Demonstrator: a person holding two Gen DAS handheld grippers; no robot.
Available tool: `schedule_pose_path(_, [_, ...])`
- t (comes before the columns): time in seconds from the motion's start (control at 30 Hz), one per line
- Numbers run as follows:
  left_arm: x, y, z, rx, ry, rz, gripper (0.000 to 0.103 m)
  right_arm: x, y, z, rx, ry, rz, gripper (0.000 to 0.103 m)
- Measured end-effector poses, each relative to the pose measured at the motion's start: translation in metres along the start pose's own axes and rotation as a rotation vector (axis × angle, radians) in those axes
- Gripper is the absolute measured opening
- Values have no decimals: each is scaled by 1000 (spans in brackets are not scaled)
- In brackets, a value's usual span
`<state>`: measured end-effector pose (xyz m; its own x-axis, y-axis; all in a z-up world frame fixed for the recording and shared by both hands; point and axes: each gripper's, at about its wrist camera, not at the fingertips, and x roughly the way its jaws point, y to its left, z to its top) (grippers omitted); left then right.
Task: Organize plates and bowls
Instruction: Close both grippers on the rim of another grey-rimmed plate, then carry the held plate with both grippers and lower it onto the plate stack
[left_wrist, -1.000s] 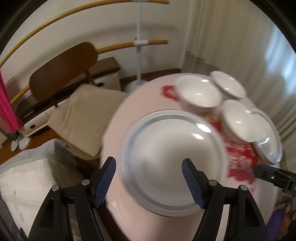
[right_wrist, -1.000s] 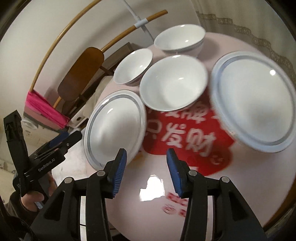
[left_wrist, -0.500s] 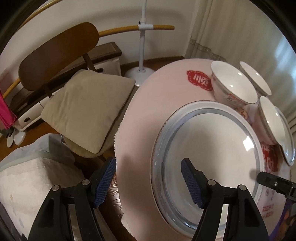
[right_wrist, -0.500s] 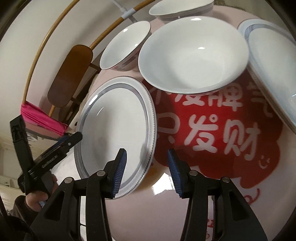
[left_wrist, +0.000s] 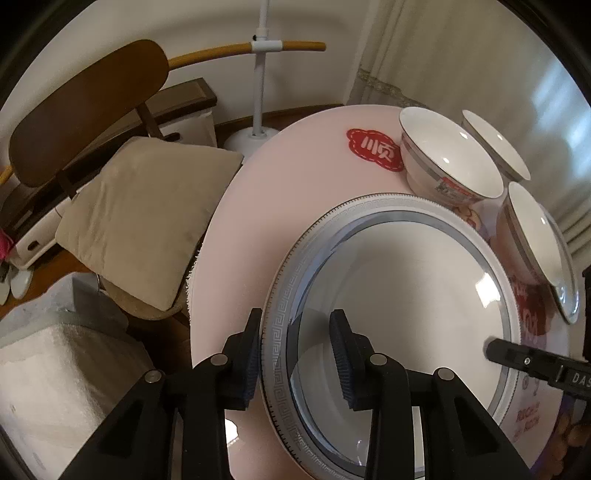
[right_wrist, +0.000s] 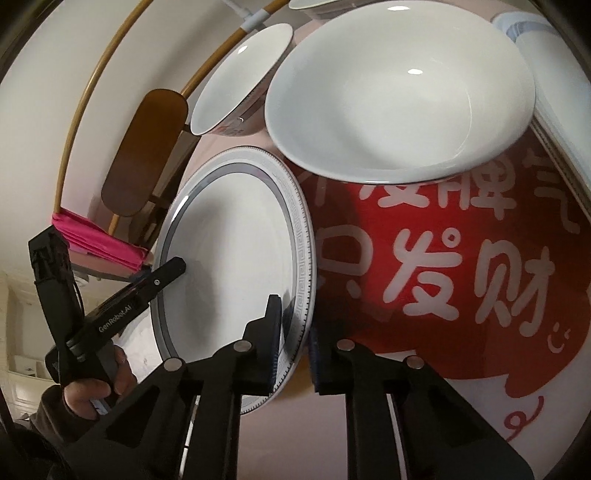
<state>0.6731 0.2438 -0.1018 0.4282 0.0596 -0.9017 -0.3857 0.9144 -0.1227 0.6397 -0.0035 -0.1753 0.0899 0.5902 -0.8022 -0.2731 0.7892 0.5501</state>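
Observation:
A large white plate with a grey patterned rim (left_wrist: 399, 295) lies on the pink round table (left_wrist: 295, 192). My left gripper (left_wrist: 295, 354) is closed on its left rim, one finger under and one over. My right gripper (right_wrist: 293, 343) is closed on the same plate (right_wrist: 236, 251) at its opposite rim. Three white bowls (left_wrist: 443, 162) (left_wrist: 495, 144) (left_wrist: 532, 236) stand behind the plate. The nearest bowl (right_wrist: 399, 96) fills the right wrist view. A second plate (right_wrist: 554, 81) lies at the far right, partly hidden.
A wooden chair with a beige cushion (left_wrist: 144, 214) stands left of the table. A white lamp stand (left_wrist: 258, 92) is behind it. A red printed patch (right_wrist: 461, 266) covers the table's middle. A pale padded block (left_wrist: 44, 369) lies at lower left.
Both grippers moved in onto the big plate and narrowed around its rim, left from the left side, right from the right. The bowls have not moved.

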Motion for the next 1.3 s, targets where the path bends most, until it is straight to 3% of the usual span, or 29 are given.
schedule_pose_path(0.4, [-19, 8, -16, -16, 16, -45, 23, -25, 3, -7, -51, 31, 24, 12])
schedule_pose_path(0.73, [-51, -12, -57, 15, 70, -119, 21, -62, -11, -47, -44, 49, 7, 12])
schedule_pose_path(1.07, [-73, -69, -73, 147, 80, -201, 21, -123, -42, -75, 11, -8, -27, 12])
schedule_pose_path(1.3, [-74, -131, -72, 226, 69, -276, 21, -185, -91, -78, 30, -49, -69, 12])
